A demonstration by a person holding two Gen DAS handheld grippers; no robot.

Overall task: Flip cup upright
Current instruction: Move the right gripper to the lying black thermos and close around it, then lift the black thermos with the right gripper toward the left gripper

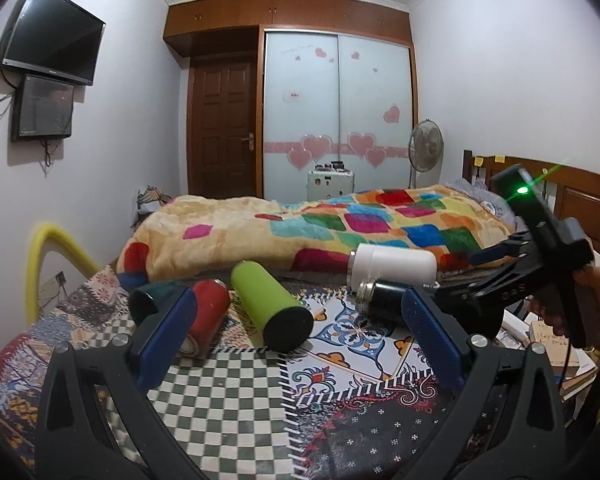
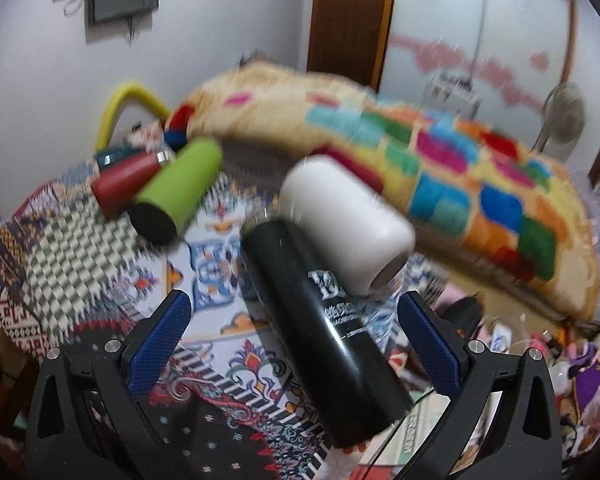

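Room: bedroom; white walls, brown door (image 1: 223, 128), sliding wardrobe with pink heart stickers (image 1: 338, 120), wall-mounted TV (image 1: 54, 36), standing fan (image 1: 425, 146).
Surface: bed covered by a patterned patchwork sheet (image 1: 228, 408), checkered and floral panels; a rumpled multicoloured blanket (image 1: 300, 228) is heaped along its far side.
Cups: five are seen lying on their sides on the sheet. Black cup (image 2: 324, 332) lies nearest the right gripper, touching the white cup (image 2: 346, 216) behind it. Green cup (image 1: 270, 306) lies mid-sheet, black end toward the camera, just beside the red cup (image 1: 208, 316); a dark teal cup (image 1: 152, 298) is partly hidden behind the left finger.
Left gripper (image 1: 300, 332): jaws spread wide, nothing held; the green cup is framed between its blue pads (image 1: 168, 332).
Right gripper (image 2: 296, 340): jaws wide apart, nothing clamped; black cup lies between the fingers, contact not discernible. View is motion-blurred.
Obstruction: white cup crowds the black one's far end.
Clutter: yellow tube (image 1: 50, 256) at the bed's left edge; floor items at right, blurred.
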